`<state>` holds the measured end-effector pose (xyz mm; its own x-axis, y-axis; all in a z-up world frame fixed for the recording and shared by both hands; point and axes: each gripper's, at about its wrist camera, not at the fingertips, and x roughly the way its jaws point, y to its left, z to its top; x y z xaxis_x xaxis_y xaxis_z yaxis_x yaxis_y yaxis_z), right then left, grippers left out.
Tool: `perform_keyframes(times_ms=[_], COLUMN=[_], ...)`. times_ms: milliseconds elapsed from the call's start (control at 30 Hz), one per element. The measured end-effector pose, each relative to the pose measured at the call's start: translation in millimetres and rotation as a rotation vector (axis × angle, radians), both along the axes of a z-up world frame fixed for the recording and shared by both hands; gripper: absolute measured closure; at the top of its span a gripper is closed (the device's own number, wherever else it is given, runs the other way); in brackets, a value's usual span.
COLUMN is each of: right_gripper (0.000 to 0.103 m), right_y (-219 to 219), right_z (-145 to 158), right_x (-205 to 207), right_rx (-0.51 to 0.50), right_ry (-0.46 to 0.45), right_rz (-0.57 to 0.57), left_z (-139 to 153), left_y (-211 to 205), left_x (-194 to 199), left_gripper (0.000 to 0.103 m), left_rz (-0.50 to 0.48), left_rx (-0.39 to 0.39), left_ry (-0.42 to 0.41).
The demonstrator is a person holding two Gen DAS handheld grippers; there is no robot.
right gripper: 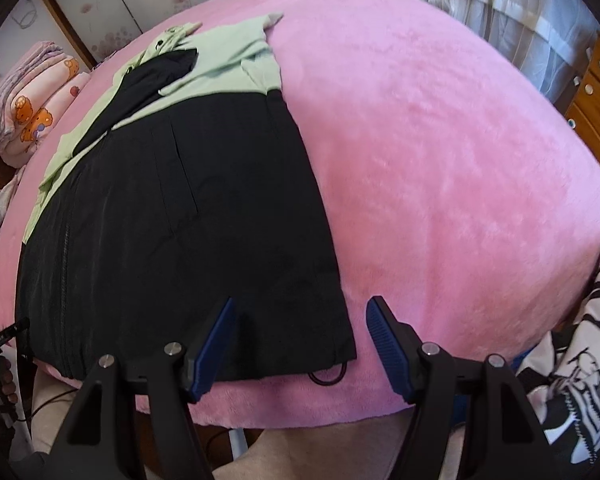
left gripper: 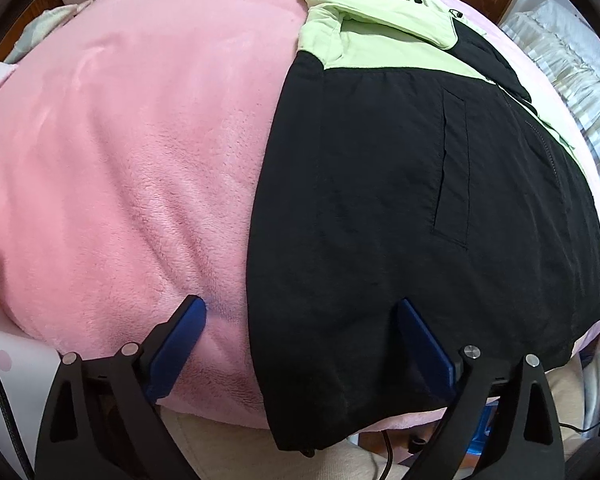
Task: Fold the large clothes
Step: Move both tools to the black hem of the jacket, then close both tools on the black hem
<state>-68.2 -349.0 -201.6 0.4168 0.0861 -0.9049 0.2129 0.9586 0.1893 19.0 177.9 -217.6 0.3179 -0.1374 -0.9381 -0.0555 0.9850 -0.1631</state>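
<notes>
A black and light green jacket point(left gripper: 420, 200) lies flat on the pink fleece blanket point(left gripper: 120, 160), sleeves folded in, hem toward me. It also shows in the right wrist view point(right gripper: 180, 220). My left gripper point(left gripper: 300, 308) is open and empty, its jaws astride the jacket's near left hem corner. My right gripper point(right gripper: 300, 308) is open and empty, its jaws astride the near right hem corner, where a black drawcord loop point(right gripper: 328, 376) pokes out.
The pink blanket point(right gripper: 440, 160) covers the whole bed. Folded cartoon bedding point(right gripper: 40, 108) lies at the far left. A black and white striped cloth point(right gripper: 580, 360) hangs at the right edge. A wooden drawer unit point(right gripper: 596, 100) stands to the right.
</notes>
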Motion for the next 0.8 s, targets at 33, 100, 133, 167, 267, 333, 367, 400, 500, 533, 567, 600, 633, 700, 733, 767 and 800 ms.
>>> perform_keyframes(times_ms=[33,100,133,167,267,333,367,400,500,533,567,600,633,700,733,767,800], right_gripper=[0.035,0.035,0.035,0.035,0.035,0.035,0.034,0.034,0.034,0.034,0.035,0.035,0.036,0.048,0.05,0.056,0.064], right_y=[0,0,-1,-2,-7,-8,-8,-9,-8,-7,-7,-6,-5,-4,-3,-1,0], right_z=[-3,-9,-12,-15,-19,-22,-23,-24,-28,-28,-29,-29,-29,-29,-29,-29,-28], right_x=[0,0,0,1,3,6,7,9,10,10,10,10,10,10,9,9,9], right_rx=[0.006,0.011,0.012,0.018,0.044,0.059,0.066,0.071,0.075,0.074,0.073,0.071,0.07,0.074,0.074,0.064,0.058], right_ry=[0.004,0.011,0.013,0.016,0.007,0.0,-0.002,-0.003,-0.008,-0.01,-0.012,-0.013,-0.015,-0.02,-0.021,-0.021,-0.021], right_rz=[0.004,0.011,0.012,0.012,0.006,0.006,0.009,0.014,0.032,0.039,0.043,0.048,0.054,0.061,0.068,0.07,0.075], left_z=[-1,-2,-4,-6,-9,-11,-11,-12,-13,-14,-14,-13,-13,-13,-13,-13,-13], left_y=[0,-1,-1,0,1,7,8,9,12,12,12,17,18,18,17,16,14], left_x=[1,1,1,1,2,1,3,3,1,1,1,-2,-2,-1,0,1,1], left_gripper=[0.005,0.003,0.002,0.002,0.001,0.001,0.001,0.001,0.001,0.001,0.001,0.001,0.001,0.001,0.001,0.001,0.001], left_rz=[-0.003,-0.009,-0.011,-0.014,-0.018,-0.018,-0.018,-0.018,-0.022,-0.023,-0.024,-0.026,-0.028,-0.029,-0.03,-0.03,-0.034], left_rx=[-0.003,-0.005,-0.006,-0.009,-0.024,-0.042,-0.049,-0.056,-0.065,-0.067,-0.069,-0.072,-0.073,-0.072,-0.069,-0.066,-0.063], left_ry=[-0.001,-0.001,-0.001,-0.001,-0.001,0.001,0.002,0.002,0.001,0.002,0.001,0.001,0.002,0.005,0.01,0.015,0.021])
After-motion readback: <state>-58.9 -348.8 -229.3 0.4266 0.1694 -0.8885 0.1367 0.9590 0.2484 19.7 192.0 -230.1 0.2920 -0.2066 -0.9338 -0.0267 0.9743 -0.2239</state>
